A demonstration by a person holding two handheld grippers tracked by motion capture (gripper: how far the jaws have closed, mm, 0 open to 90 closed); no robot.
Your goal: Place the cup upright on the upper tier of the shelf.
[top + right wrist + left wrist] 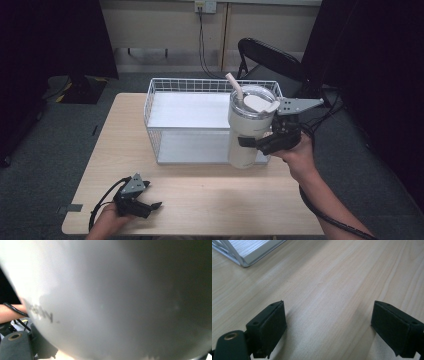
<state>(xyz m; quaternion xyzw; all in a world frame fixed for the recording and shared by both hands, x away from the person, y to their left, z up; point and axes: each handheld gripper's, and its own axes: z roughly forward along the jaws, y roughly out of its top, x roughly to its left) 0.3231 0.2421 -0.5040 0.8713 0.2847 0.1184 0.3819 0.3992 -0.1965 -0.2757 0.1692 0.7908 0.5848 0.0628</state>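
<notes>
Right gripper jaws clamp the tumbler mid-body; smooth, top-heavy, likely slippery; left gripper jaws wide over bare bench.

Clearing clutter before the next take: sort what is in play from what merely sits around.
In play:
white lidded tumbler with straw
right gripper, clamped on it
white wire two-shelf rack

Idle:
left gripper, open over the light wooden table
black folding chair
</notes>
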